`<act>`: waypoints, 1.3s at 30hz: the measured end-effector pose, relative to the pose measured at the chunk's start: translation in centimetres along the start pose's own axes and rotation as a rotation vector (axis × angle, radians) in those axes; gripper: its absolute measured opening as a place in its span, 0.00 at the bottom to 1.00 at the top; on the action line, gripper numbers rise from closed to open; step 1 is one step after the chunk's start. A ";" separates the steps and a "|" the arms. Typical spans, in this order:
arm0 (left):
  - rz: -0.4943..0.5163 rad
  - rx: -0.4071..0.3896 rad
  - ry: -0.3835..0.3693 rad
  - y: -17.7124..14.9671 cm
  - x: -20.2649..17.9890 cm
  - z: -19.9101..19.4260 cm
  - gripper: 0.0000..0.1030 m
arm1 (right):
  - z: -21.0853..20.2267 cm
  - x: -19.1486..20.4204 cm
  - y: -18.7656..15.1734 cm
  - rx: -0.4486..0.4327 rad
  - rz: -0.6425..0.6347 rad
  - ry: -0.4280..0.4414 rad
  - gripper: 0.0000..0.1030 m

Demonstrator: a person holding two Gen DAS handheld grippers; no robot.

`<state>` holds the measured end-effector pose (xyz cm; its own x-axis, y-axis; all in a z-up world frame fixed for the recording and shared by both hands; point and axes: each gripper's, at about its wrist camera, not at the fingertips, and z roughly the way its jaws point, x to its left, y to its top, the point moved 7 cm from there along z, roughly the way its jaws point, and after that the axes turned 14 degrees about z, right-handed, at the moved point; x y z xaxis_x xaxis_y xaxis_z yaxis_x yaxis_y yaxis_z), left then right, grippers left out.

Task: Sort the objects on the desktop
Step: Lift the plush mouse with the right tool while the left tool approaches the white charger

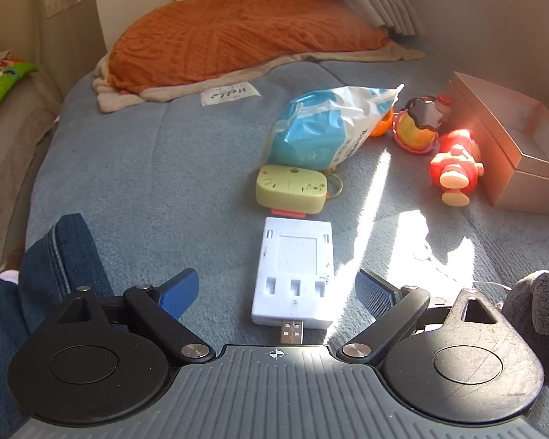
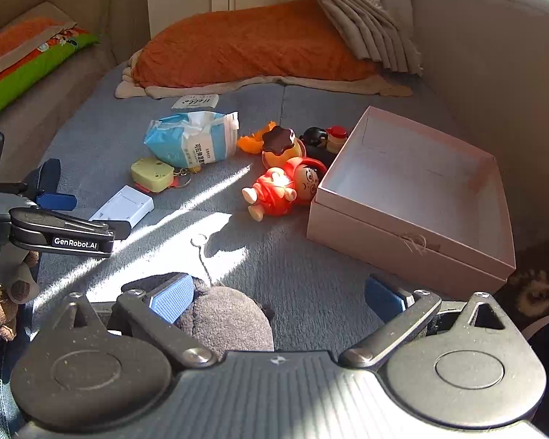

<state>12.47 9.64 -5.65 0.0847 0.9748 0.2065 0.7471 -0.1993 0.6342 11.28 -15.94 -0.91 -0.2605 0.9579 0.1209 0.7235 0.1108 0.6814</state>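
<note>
My left gripper (image 1: 278,292) is open, its fingers on either side of a white USB charger (image 1: 292,274) lying flat on the blue blanket. Beyond it lie a yellow key fob (image 1: 291,188), a blue and white bag (image 1: 329,128), a pudding toy (image 1: 417,124) and a red doll (image 1: 455,164). My right gripper (image 2: 278,296) is open over a dark plush toy (image 2: 223,314) that lies against its left finger. An open pink box (image 2: 413,197) stands ahead on the right. The left gripper also shows in the right wrist view (image 2: 55,190).
An orange pillow (image 2: 252,47) and a curtain (image 2: 366,25) lie at the back. A padded wall (image 2: 494,73) runs along the right. A denim-clad leg (image 1: 55,256) is at the left. Bare blanket (image 1: 146,164) stretches left of the objects.
</note>
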 end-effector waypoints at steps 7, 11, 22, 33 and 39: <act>-0.024 0.002 -0.018 0.0 -0.1 0.4 0.94 | 6.4 -0.3 9.2 -0.079 0.166 -0.074 0.94; -0.045 -0.012 -0.045 0.1 0.1 0.1 0.94 | 11.5 -2.1 13.7 -0.054 0.286 -0.111 0.94; -0.112 -0.013 -0.131 0.7 -0.1 1.0 0.95 | 17.9 3.1 14.9 0.112 0.416 0.131 1.00; -0.095 0.002 -0.083 0.3 0.4 1.0 0.97 | 9.3 8.9 13.7 -0.062 0.036 0.202 0.97; -0.054 0.004 -0.066 0.3 -0.2 1.1 0.97 | 0.2 4.0 6.1 -0.005 -0.036 0.194 1.00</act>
<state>13.40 9.47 -6.30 0.0875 0.9886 0.1225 0.7542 -0.1460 0.6402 14.80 -11.34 3.62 -0.4048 0.8842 0.2332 0.7086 0.1421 0.6912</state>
